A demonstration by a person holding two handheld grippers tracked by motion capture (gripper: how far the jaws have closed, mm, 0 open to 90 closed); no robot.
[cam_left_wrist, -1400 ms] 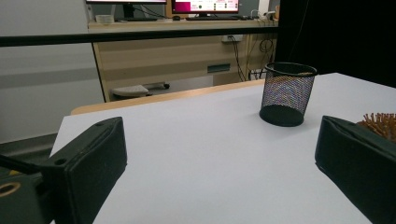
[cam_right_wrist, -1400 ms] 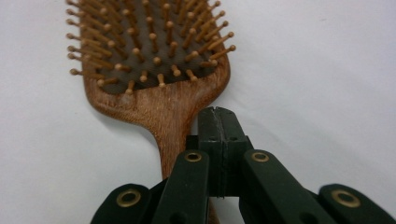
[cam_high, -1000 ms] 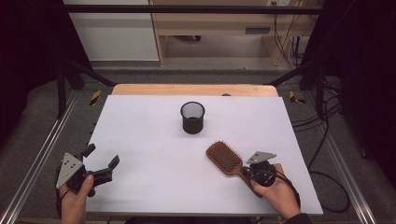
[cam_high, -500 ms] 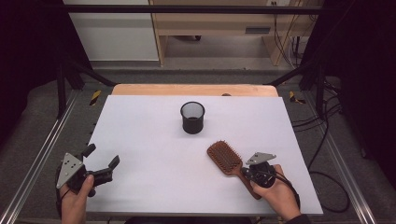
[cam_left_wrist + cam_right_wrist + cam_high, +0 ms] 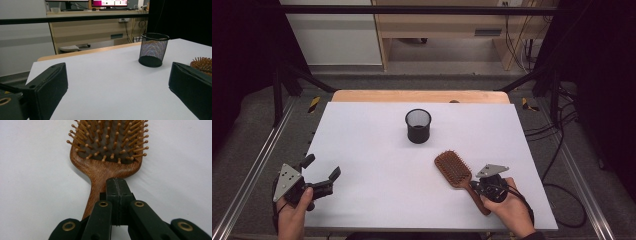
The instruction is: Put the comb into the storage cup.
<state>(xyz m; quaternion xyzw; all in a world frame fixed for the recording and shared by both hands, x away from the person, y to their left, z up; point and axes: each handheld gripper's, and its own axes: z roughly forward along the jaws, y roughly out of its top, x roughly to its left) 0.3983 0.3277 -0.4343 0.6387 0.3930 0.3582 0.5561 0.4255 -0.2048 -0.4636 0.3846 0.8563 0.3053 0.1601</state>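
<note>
Early going here. The wooden hairbrush (image 5: 453, 169) lies flat on the white table (image 5: 362, 145), bristles up, at the near right, its handle running back toward the person's right hand. The black mesh cup (image 5: 418, 126) stands upright and empty near the middle of the table, well apart from the brush and farther from the person. If the brush is bound for that cup, which looks the likely job, nothing of it is done: the brush has not been lifted and the cup holds nothing.

The right tool (image 5: 117, 185) sits directly over the brush handle, just short of the neck where it widens into the head. Its jaws are pressed together tip to tip, a thin seam between them and nothing caught there. In the right gripper view the handle passes underneath and slightly to one side, so this reads as a tool parked above the handle, not a grip. Whether it touches the wood cannot be told.

The left tool (image 5: 321, 166) rests at the near left corner, jaws spread wide and empty, aimed across the table toward the cup, far from both things.

Left to do, by this reading: open, take the handle, lift, carry, drop in.
</note>
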